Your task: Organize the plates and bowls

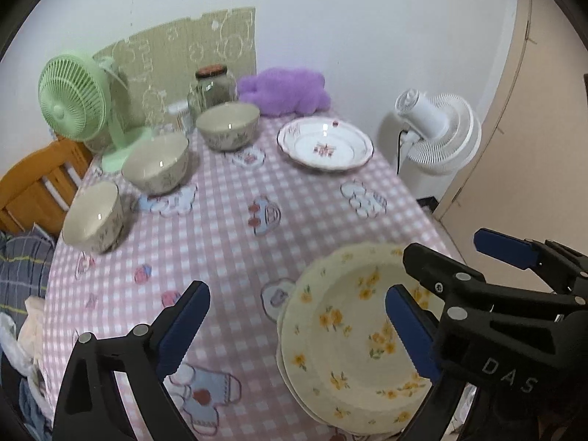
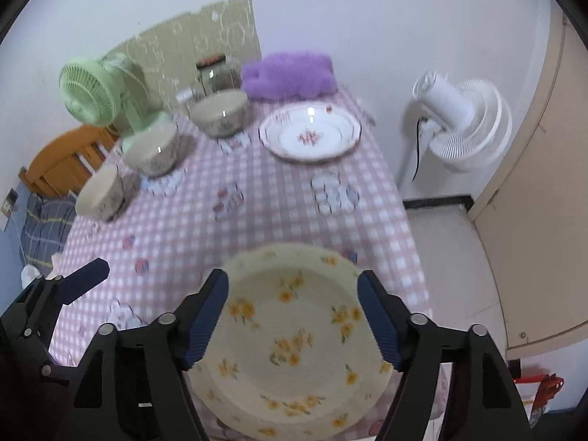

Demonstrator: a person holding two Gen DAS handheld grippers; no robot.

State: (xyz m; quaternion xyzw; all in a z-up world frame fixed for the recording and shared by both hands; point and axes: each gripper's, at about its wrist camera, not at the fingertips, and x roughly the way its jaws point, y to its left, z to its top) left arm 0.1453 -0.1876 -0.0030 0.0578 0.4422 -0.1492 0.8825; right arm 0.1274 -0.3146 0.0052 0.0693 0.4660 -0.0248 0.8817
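Observation:
A stack of cream plates with yellow flowers [image 1: 341,330] [image 2: 294,338] lies at the near right corner of the pink checked table [image 1: 228,242]. My left gripper [image 1: 297,330] hangs open above the stack's left rim, holding nothing. My right gripper [image 2: 292,316] is open over the stack's middle, its pads clear of the plate; in the left wrist view the right gripper [image 1: 444,244] shows at the right. A white plate with pink flowers [image 1: 325,145] [image 2: 310,134] sits at the far right. Three beige bowls [image 1: 228,125] [image 1: 156,163] [image 1: 93,217] stand apart along the left side.
At the back of the table are a green fan [image 1: 73,99], a glass jar [image 1: 215,86], a purple plush [image 1: 283,90] and a cardboard sheet. A white fan [image 1: 441,136] stands on the floor to the right. A wooden chair [image 1: 36,180] is at the left.

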